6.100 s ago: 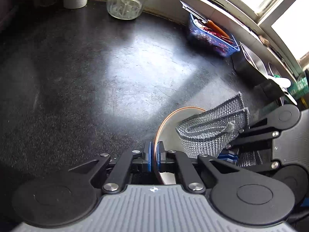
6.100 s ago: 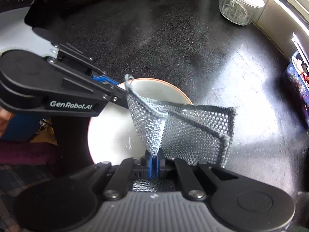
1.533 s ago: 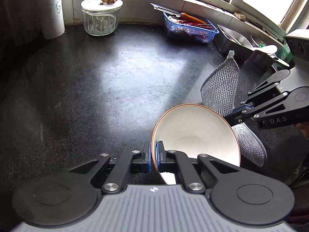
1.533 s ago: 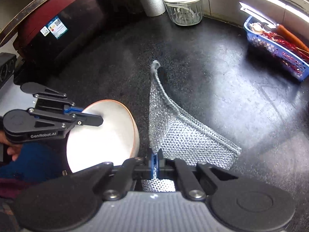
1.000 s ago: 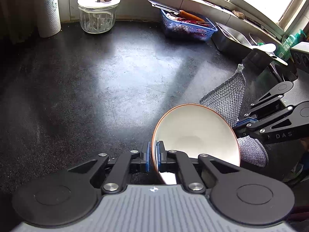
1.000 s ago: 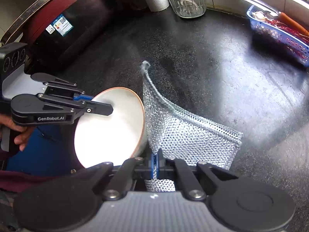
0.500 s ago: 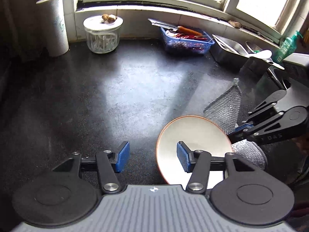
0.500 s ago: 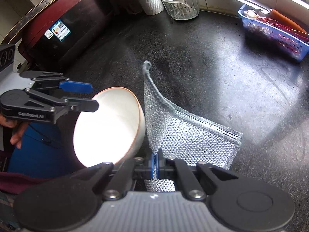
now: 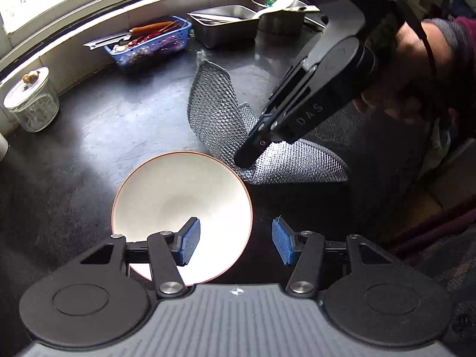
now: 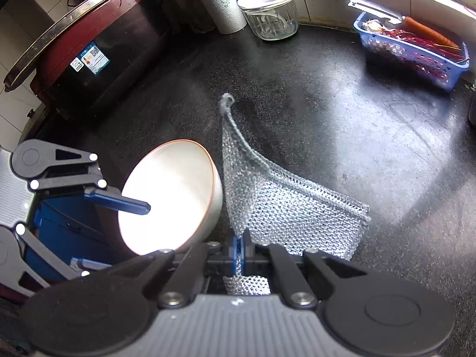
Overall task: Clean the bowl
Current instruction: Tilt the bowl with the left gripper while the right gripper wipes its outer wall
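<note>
While the white bowl (image 9: 181,208) sits upright on the black counter (image 9: 119,125), the left gripper (image 9: 235,239) hangs over its near rim with its blue pads spread wide and nothing pinched. One pad (image 9: 189,241) is over the bowl's inside, the other off past the rim over bare counter; neither touches the bowl as far as I can tell. Bowl has a thin orange-brown rim line, inside looks plain white.

Right gripper (image 10: 239,253) is pressed together on a silver mesh cloth (image 10: 276,205), pinching it at the lower edge. Cloth stands up folded just beside the bowl, one corner with a small loop sticking up away from the gripper, the rest fanned down onto the counter. From the left wrist view the cloth (image 9: 220,119) is right behind the bowl, close to or touching its rim, can't tell which. A person's hand (image 9: 395,68) grips the right tool's handle.

Beyond the bowl, along the wall: glass jar (image 10: 270,15) with a lid, paper towel roll (image 10: 220,3) next to it, blue basket (image 10: 416,50) with a carrot and red bits, metal trays (image 9: 229,23) further along. Dark red cooker (image 10: 83,47) stands off to the bowl's side.
</note>
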`<state>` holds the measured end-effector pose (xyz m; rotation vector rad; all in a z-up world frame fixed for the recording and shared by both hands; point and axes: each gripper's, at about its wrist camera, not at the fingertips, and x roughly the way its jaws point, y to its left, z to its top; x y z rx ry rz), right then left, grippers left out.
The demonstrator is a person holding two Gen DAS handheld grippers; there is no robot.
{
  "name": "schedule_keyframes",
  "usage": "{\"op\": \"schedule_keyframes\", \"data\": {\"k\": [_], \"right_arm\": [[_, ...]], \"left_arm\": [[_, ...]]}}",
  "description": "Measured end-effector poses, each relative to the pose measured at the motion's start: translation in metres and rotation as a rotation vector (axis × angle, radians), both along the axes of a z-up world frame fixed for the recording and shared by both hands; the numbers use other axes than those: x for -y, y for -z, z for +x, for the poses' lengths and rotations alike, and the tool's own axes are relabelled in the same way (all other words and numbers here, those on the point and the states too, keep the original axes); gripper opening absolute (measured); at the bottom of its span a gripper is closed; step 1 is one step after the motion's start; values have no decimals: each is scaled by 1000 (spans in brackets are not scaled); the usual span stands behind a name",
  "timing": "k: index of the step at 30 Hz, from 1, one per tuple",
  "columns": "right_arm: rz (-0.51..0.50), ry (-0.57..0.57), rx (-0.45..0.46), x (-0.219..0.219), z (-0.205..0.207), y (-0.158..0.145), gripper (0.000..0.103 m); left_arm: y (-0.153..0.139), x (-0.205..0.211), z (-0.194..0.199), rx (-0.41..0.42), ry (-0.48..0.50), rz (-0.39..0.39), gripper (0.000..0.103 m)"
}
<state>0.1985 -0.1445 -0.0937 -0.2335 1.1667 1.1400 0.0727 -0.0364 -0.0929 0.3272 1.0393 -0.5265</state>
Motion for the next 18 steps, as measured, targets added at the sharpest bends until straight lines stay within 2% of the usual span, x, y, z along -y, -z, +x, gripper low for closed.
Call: {"op": "schedule_keyframes", "data": {"k": [4,8,11,12,18], "right_arm": [[13,12,-5,5,-2,0,2],[24,21,-9,8,-4,0,2],[30,27,-11,10,-4,0,2],[32,29,-11,10,-5,0,2],[46,30,-18,11,-5,-1,2]], "left_arm": [[8,8,2,9,34,62,34],[14,15,4,17,63,117,32],[19,19,5,24,89,159,24],[21,21,5,28,96,168,17],[26,25,8,19,78,144,10]]}}
